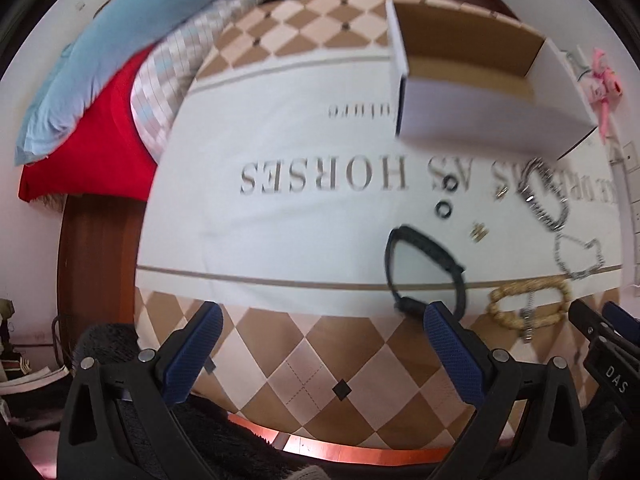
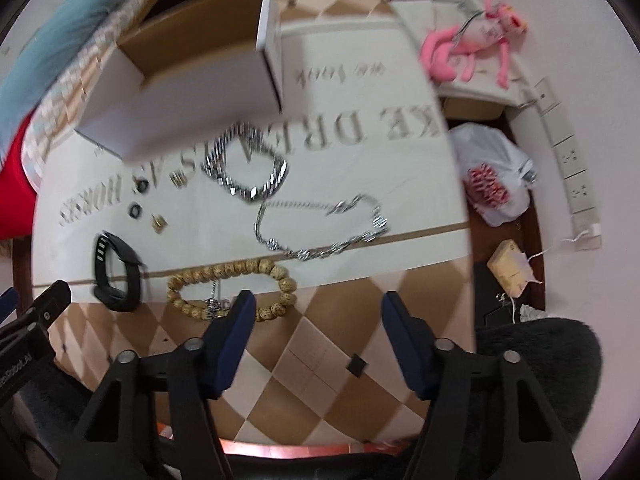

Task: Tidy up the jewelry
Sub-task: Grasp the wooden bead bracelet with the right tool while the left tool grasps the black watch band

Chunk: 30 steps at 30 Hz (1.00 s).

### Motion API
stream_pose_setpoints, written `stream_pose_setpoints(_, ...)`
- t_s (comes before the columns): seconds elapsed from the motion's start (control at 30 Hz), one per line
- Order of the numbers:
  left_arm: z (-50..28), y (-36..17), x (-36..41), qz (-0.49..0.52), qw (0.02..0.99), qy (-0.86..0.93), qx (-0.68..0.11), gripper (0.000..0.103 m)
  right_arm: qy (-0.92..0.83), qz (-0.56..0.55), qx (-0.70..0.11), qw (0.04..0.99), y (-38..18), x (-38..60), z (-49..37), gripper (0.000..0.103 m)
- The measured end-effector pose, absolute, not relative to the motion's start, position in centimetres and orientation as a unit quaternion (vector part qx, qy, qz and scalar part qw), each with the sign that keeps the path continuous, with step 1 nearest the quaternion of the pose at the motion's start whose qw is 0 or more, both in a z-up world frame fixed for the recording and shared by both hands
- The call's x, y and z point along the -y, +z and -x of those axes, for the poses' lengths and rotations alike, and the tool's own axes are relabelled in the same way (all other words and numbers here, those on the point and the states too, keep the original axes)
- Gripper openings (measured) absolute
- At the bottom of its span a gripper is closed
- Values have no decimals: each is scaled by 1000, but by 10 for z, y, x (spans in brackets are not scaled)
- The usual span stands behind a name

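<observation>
An open white cardboard box (image 1: pixel 472 112) (image 2: pixel 180 108) stands on the clothed table. In front of it lie a black wristband (image 1: pixel 424 276) (image 2: pixel 116 276), a wooden bead bracelet (image 1: pixel 528 304) (image 2: pixel 232 284), a thin silver chain (image 2: pixel 320 224) (image 1: pixel 576 256), a thick silver chain (image 2: pixel 248 168) (image 1: pixel 540 196), two black rings (image 1: pixel 445 209) (image 2: pixel 135 211) and small gold pieces (image 1: pixel 479 232) (image 2: pixel 159 223). My left gripper (image 1: pixel 320 356) is open and empty, just short of the wristband. My right gripper (image 2: pixel 318 344) is open and empty, right of the bead bracelet.
Folded red and blue bedding (image 1: pixel 92 96) lies at the table's left. A pink plush toy (image 2: pixel 472 44), a plastic bag (image 2: pixel 496 176) and a wall power strip (image 2: pixel 568 152) are at the right. The table's front edge (image 1: pixel 360 452) is close below the grippers.
</observation>
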<state>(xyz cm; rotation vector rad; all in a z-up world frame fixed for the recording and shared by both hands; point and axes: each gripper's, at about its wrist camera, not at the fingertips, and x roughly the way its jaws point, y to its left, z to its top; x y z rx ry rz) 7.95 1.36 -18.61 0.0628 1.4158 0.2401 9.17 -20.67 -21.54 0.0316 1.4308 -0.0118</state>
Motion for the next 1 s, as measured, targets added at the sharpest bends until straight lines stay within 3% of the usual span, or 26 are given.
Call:
stream_pose_setpoints(0.23,-80,-203,-15,-5,750,93,-655,102,15,9,-661,750,-240,185,-90,35)
stream_pose_setpoints(0.33,-85,-205,-14,8,750,76,-658,100,17,30,-653,756,-241,177,-86,9)
stream_pose_setpoints(0.8,-93,-192,-11,83,755,21,-650,99,17,-15,-680,733,-237,194,-71,10)
stream_pose_setpoints(1.0,-103,-195,-7,50,762,33,-645,99,9,-20,-681,732,-239,198,-79,10)
